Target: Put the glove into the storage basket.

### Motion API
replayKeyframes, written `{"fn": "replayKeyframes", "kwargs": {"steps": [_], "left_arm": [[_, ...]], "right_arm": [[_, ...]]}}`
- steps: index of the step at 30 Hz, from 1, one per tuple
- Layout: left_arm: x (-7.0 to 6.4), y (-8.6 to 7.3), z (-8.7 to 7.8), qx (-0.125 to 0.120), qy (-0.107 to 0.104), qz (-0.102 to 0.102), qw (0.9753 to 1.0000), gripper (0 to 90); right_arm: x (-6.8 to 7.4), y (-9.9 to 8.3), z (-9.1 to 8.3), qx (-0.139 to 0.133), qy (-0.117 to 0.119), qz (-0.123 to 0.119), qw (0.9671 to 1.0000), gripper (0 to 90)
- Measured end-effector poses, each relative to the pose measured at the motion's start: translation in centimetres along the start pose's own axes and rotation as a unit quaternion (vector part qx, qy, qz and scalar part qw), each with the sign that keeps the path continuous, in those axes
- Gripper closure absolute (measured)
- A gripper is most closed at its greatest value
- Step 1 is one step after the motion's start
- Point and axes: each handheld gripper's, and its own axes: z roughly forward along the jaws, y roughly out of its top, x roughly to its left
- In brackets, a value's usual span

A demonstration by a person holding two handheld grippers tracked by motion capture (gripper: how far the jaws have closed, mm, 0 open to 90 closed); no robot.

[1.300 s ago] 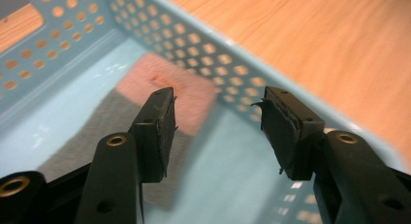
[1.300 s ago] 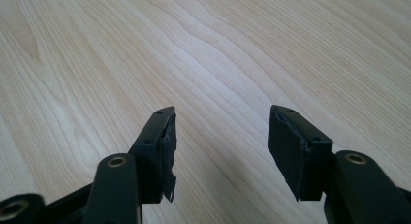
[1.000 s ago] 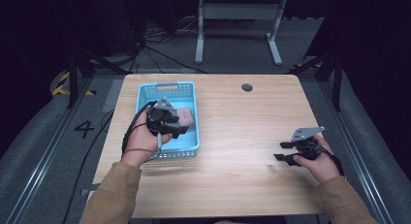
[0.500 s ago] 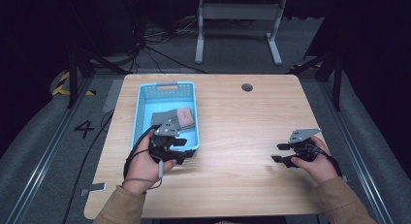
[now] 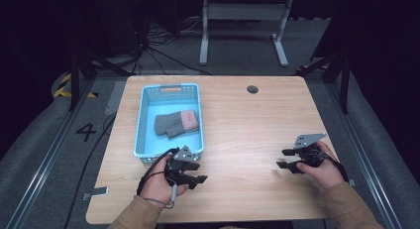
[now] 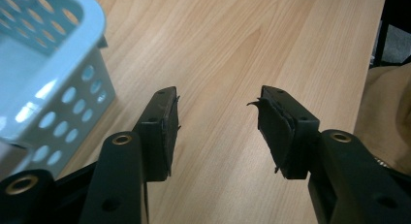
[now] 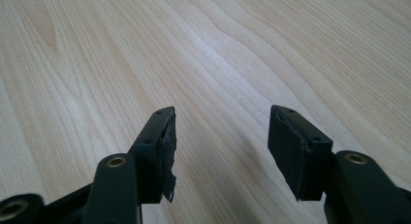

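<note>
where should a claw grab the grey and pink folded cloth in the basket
Come straight down from above: the light blue perforated plastic basket walls it in on all sides. Pinch the folded grey and pink cloth across its narrower width near the middle, where it lies flat and bunched.

The basket (image 6: 43, 83) is cropped by the frame (left gripper view), its contents hidden.

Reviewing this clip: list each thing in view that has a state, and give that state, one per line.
left gripper: open, empty, over bare table just outside the basket.
right gripper: open, empty, over bare wood.
blue basket: upright on the table, holding the folded cloth.
folded cloth: grey and pink, lying flat inside the basket.
</note>
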Motion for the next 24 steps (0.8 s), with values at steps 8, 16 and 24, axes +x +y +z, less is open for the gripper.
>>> {"fn": "replayKeyframes", "kwargs": {"steps": [8, 16, 24], "left_arm": [[0.4, -2.3, 1.4, -0.014, 0.014, -0.007, 0.9998, 48.6], [0.6, -3.2, 2.1, -0.022, 0.017, 0.007, 0.9996, 48.4], [1.0, -3.7, 3.0, -0.018, 0.026, -0.010, 0.9995, 47.3]], "right_arm": [[0.5, -0.4, 0.1, -0.005, 0.004, 0.000, 1.0000, 45.0], [1.2, -0.6, 0.7, -0.009, 0.006, -0.020, 0.9997, 45.0], [1.5, -0.8, 0.9, -0.022, 0.003, -0.027, 0.9994, 45.0]]}}
